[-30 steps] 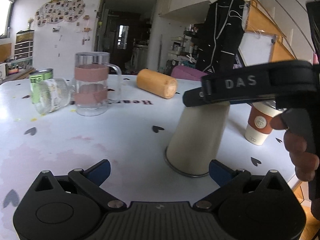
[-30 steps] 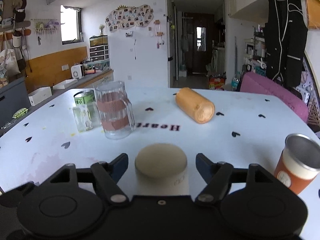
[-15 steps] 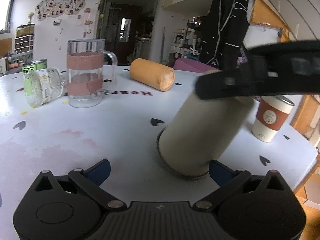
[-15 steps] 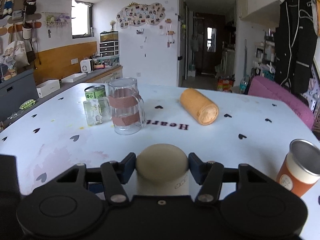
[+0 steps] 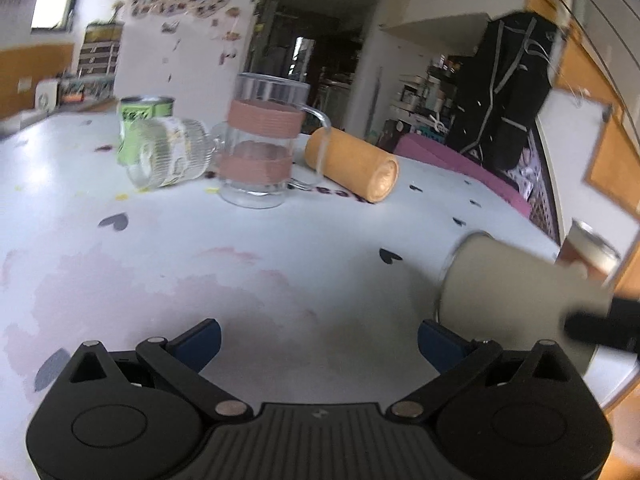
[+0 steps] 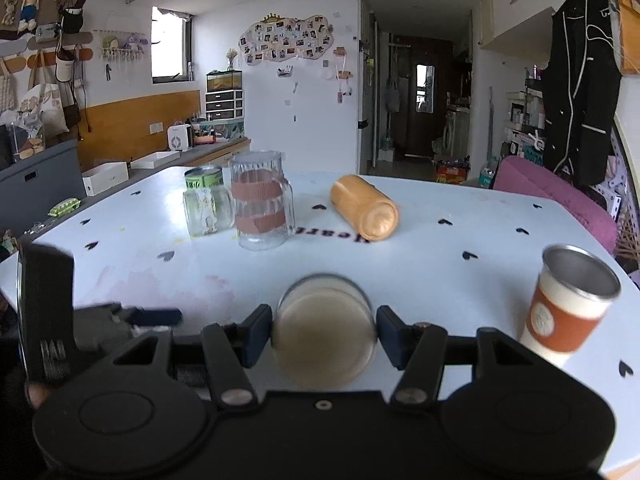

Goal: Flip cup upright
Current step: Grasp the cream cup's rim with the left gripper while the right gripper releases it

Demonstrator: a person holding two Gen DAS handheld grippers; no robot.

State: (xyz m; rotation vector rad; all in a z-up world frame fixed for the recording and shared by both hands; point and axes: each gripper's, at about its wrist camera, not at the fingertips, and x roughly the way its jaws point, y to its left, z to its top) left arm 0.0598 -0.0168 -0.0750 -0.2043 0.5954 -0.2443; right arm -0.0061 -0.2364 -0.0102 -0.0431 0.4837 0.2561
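Observation:
My right gripper (image 6: 325, 334) is shut on the beige cup (image 6: 325, 342) and holds it lifted and tipped on its side, base towards the camera. In the left wrist view the same cup (image 5: 516, 296) hangs tilted above the white table's (image 5: 280, 280) right edge, its metal rim pointing left, with a right finger (image 5: 600, 326) on it. My left gripper (image 5: 319, 344) is open and empty, low over the table, left of the cup.
A glass mug with pink bands (image 6: 262, 202), a glass jar (image 6: 208, 210), a green can (image 6: 204, 178) and a lying wooden cylinder (image 6: 364, 208) are at the back. An orange-sleeved steel cup (image 6: 568, 308) stands at the right. The left gripper's body (image 6: 48, 320) is at my left.
The right gripper closed on the upside-down beige cup, lifted it off the table and tipped it onto its side. The left gripper drew back to the left.

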